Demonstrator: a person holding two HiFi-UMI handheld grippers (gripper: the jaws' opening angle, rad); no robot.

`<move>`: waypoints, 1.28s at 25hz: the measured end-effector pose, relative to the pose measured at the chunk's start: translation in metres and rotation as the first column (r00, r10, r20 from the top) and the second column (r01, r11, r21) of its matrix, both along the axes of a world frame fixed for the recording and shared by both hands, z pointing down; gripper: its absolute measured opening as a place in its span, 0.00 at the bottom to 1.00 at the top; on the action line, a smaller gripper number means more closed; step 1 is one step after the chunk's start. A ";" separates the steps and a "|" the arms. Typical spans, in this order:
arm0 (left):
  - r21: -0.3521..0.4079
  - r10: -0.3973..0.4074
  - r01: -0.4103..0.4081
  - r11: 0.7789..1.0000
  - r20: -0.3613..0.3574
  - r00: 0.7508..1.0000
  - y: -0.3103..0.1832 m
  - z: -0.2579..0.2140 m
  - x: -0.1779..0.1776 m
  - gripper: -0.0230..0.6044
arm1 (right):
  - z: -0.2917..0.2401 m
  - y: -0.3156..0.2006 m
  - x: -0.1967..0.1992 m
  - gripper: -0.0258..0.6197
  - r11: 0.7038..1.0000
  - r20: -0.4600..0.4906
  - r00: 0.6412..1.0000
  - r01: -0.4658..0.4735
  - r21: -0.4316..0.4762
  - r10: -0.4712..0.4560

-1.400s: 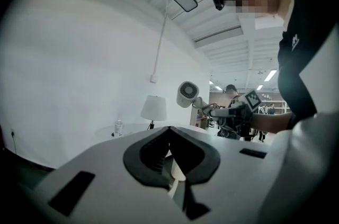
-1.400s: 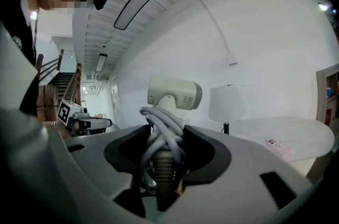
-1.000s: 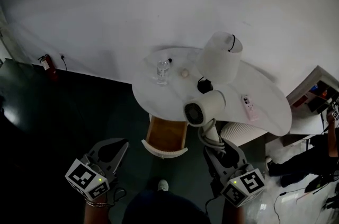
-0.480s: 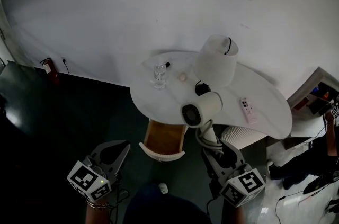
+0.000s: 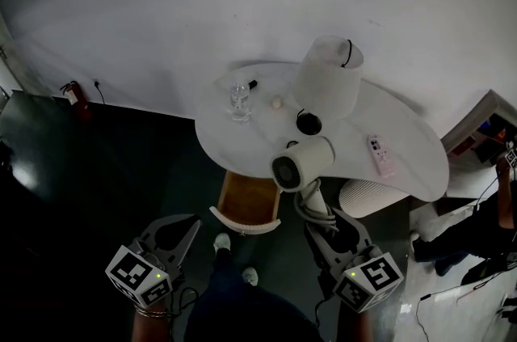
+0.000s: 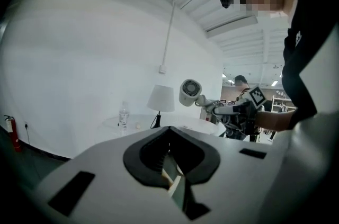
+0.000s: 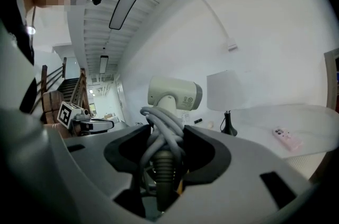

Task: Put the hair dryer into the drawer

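A cream hair dryer, its grey cord wound round the handle, is held upright in front of the white table, with its nozzle facing left. My right gripper is shut on the handle and cord; the right gripper view shows the hair dryer rising above the right gripper. The open wooden drawer juts out from under the table's edge, to the left of and below the dryer. My left gripper hangs low at the left, shut and empty. In the left gripper view, the left gripper faces the hair dryer.
On the table stand a white lamp, a water bottle, a small pale ball and a pink remote. A ribbed white cylinder sits under the table at the right. A fire extinguisher stands by the wall.
The hair dryer has drawn slightly back from the lamp base, still held in the right gripper. One foot has stepped forward below the drawer. The left gripper has barely moved.
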State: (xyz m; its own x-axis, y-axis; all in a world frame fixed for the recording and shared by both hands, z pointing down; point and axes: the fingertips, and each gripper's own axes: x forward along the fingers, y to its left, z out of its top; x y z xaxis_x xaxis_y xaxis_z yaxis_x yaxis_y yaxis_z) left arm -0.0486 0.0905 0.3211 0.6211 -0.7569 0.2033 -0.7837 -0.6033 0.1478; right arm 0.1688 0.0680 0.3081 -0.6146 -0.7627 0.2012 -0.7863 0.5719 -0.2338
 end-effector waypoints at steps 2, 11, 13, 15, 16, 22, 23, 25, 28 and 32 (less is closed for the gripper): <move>-0.010 0.008 -0.008 1.000 0.007 1.000 -0.004 0.002 0.002 0.05 | 0.001 0.000 0.001 0.37 1.000 -0.007 1.000 0.003 0.000 -0.003; -0.054 0.054 -0.053 0.997 0.020 0.998 -0.015 0.019 0.012 0.05 | 0.017 0.003 -0.002 0.37 0.997 0.007 0.998 0.057 -0.051 -0.057; -0.062 0.052 -0.051 0.997 0.015 0.999 -0.016 0.022 0.013 0.05 | 0.028 0.004 -0.002 0.37 0.995 0.016 0.998 0.065 -0.074 -0.064; -0.068 0.051 -0.050 0.996 0.008 0.999 -0.017 0.026 0.011 0.05 | 0.036 0.005 -0.006 0.37 0.993 -0.002 0.997 0.080 -0.091 -0.080; -0.071 0.055 -0.054 0.996 0.008 0.998 -0.017 0.028 0.011 0.05 | 0.037 0.005 -0.010 0.37 0.991 -0.015 0.995 0.093 -0.098 -0.095; -0.090 0.083 -0.081 0.993 0.012 0.997 -0.021 0.038 0.007 0.05 | 0.048 0.003 -0.024 0.37 0.980 -0.056 0.987 0.141 -0.140 -0.151; -0.094 0.084 -0.083 0.992 0.010 0.996 -0.023 0.039 0.006 0.05 | 0.049 0.002 -0.026 0.37 0.978 -0.059 0.986 0.145 -0.148 -0.156; -0.105 0.085 -0.084 0.991 0.008 0.996 -0.027 0.041 0.004 0.05 | 0.055 0.000 -0.030 0.37 0.975 -0.068 0.984 0.150 -0.165 -0.162; -0.119 0.119 -0.117 0.986 0.010 0.993 -0.034 0.047 0.008 0.05 | 0.067 -0.004 -0.036 0.37 0.968 -0.088 0.980 0.161 -0.193 -0.180; -0.159 0.241 -0.231 0.960 0.045 0.969 -0.033 0.067 0.018 0.05 | 0.084 -0.008 -0.052 0.37 0.948 -0.118 0.964 0.203 -0.243 -0.237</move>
State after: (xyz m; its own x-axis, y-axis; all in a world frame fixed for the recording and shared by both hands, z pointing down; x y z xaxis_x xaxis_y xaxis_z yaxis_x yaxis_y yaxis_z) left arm -0.0308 0.0578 0.3886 0.7603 -0.5477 0.3492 -0.6325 -0.7466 0.2062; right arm 0.1165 0.0605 0.3921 -0.7136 -0.5352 0.4521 -0.6816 0.6796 -0.2713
